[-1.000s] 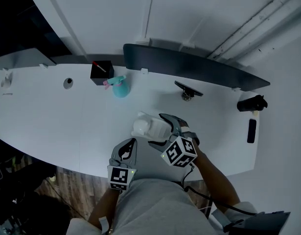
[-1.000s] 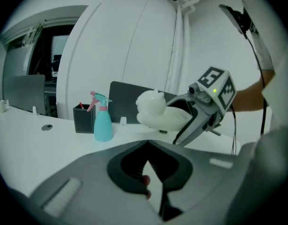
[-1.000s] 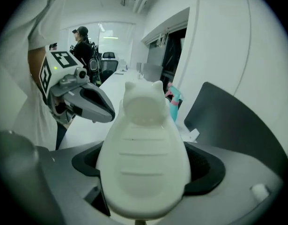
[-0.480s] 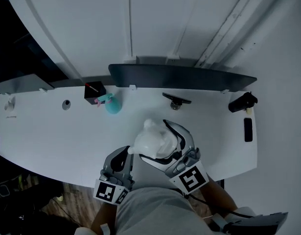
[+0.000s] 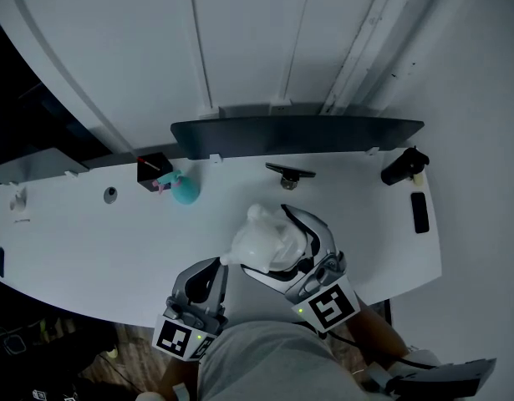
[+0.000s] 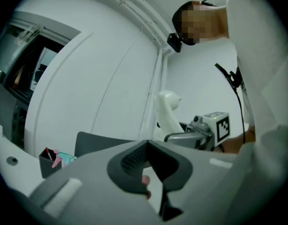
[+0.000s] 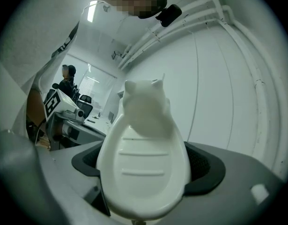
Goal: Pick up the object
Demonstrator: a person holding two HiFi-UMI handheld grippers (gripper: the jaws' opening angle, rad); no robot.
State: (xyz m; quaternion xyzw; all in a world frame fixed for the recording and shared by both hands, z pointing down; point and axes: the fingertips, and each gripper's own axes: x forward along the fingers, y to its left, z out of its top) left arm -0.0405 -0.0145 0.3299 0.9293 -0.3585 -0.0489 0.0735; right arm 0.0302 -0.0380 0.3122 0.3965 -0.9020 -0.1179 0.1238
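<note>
The object is a white, animal-shaped plastic piece (image 5: 262, 239) with a ribbed oval base (image 7: 143, 170). It hangs above the white table (image 5: 81, 236), near its front edge. My right gripper (image 5: 283, 249) is shut on it, with one dark pad on each side of the base, and the jaws stand wide. In the right gripper view the base fills the space between the pads. My left gripper (image 5: 211, 272) sits just left of it, low at the table's front edge, shut and empty (image 6: 151, 168). The left gripper view shows the white piece (image 6: 168, 114) raised beside the right gripper's marker cube (image 6: 217, 125).
A black pen box (image 5: 153, 170) and a teal bottle (image 5: 186, 190) stand at the back left. A long dark panel (image 5: 298, 132) runs along the wall. Also on the table are a small black stand (image 5: 288, 174), a black flask (image 5: 402, 165) and a black remote (image 5: 419, 212).
One second ago the white piece was low over the table in my right gripper. It has since been lifted toward the head camera. My left gripper stays shut and has drifted slightly back.
</note>
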